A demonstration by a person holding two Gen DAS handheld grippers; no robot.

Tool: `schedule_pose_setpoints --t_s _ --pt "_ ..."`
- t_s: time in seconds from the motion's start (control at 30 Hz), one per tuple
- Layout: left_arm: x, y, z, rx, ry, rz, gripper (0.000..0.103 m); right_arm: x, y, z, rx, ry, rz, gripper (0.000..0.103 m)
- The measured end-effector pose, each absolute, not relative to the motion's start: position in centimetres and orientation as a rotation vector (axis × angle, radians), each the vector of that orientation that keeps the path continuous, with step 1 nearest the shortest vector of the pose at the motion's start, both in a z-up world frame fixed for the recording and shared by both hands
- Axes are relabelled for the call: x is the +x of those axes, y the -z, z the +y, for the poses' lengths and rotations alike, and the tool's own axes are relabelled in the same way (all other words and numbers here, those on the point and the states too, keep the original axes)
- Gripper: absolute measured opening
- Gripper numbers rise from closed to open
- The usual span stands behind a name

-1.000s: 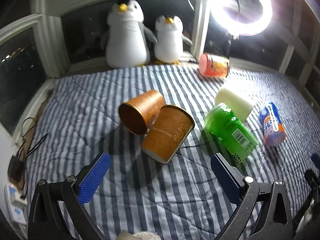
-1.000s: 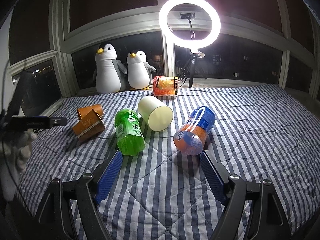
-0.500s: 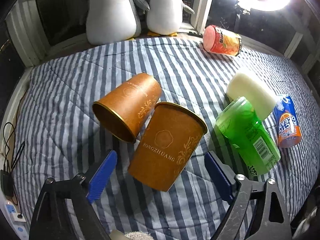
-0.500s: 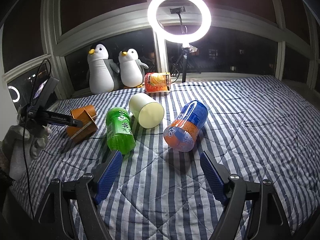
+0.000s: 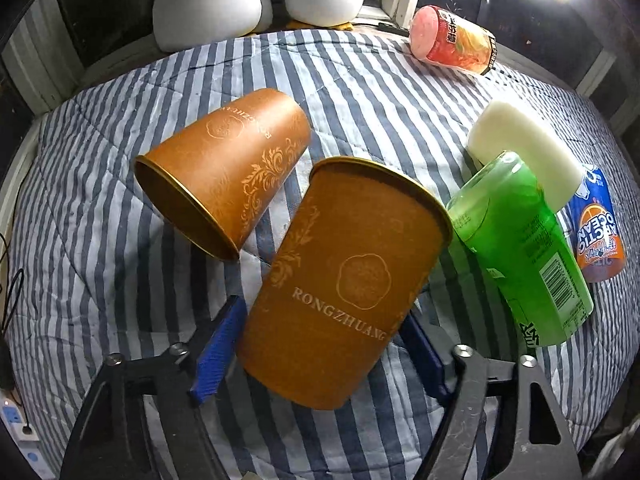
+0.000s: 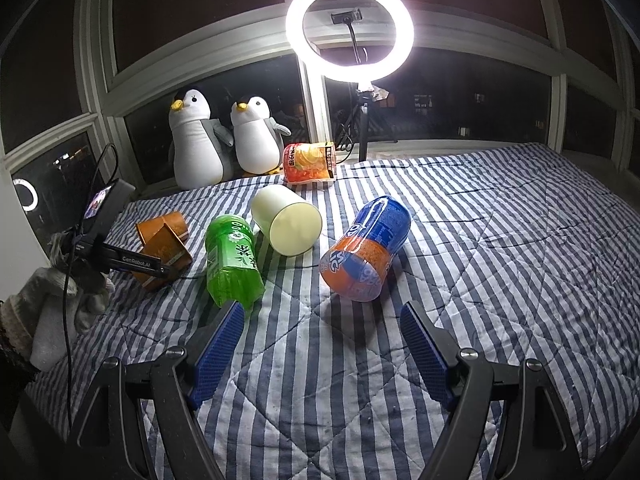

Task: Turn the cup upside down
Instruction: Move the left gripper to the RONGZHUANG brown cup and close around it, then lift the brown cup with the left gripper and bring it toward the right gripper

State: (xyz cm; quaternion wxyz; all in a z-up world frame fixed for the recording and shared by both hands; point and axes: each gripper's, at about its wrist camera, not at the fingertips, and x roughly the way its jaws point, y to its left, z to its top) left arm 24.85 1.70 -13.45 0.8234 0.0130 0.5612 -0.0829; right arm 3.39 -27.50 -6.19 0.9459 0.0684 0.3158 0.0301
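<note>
Two brown paper cups lie on their sides on the striped quilt. The nearer cup (image 5: pixel 340 284), marked RONGZHUANG, lies with its closed base between my left gripper's (image 5: pixel 324 344) blue pads and its open rim pointing away. The jaws are open around it, with the pads close to its sides. The second brown cup (image 5: pixel 224 168) lies just behind, mouth toward the lower left. In the right wrist view both cups (image 6: pixel 162 240) lie far left, with the left gripper's arm (image 6: pixel 132 262) over them. My right gripper (image 6: pixel 320 344) is open and empty above the quilt.
A green bottle (image 5: pixel 520 248), a cream cup (image 5: pixel 524 152), a blue and orange can (image 5: pixel 598 232) and a red-orange packet (image 5: pixel 452 40) lie to the right of the cups. Two plush penguins (image 6: pixel 224 140) and a ring light (image 6: pixel 350 26) stand by the window.
My left gripper has moved forward and down until the nearer brown cup's base lies between its open pads. The right gripper has shifted only slightly.
</note>
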Motion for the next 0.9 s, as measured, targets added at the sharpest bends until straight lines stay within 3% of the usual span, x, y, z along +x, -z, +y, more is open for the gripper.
schedule_pose_setpoints --t_s 0.3,0.9 --pt "24.1 12.6 1.3 0.007 0.189 1.175 0.063 3.3 6.3 -27.3 0.139 -0.064 0.645 0.077" --pt "13.8 11.6 -1.7 0.005 0.255 1.083 0.062 3.2 6.3 -26.7 0.127 -0.086 0.649 0.077"
